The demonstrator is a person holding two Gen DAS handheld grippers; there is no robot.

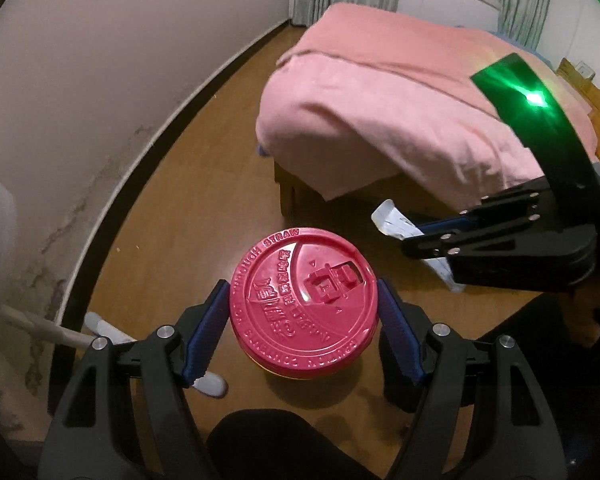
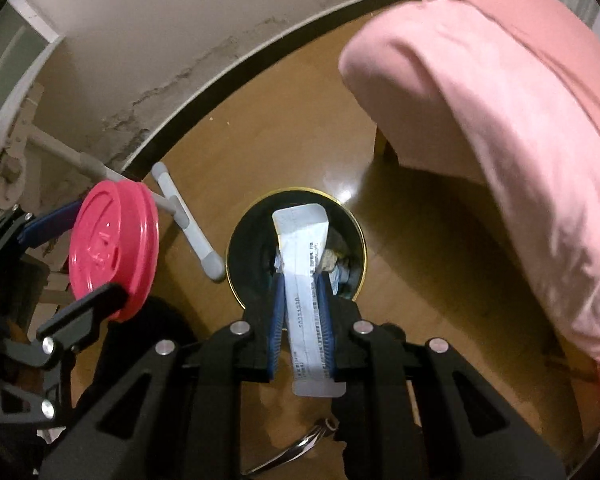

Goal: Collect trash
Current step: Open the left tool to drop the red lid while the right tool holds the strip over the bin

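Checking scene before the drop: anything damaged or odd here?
Yes: the wall above the baseboard is stained and flaking, like damp damage. Otherwise the cup and paper packet sit cleanly in the grippers.

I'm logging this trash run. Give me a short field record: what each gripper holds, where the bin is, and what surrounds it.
left gripper: closed on red-lidded cup
right gripper: shut on white paper packet
bin: dark, gold-rimmed, on the floor directly below the packet, some trash inside
surroundings: wooden floor, pink-covered bed
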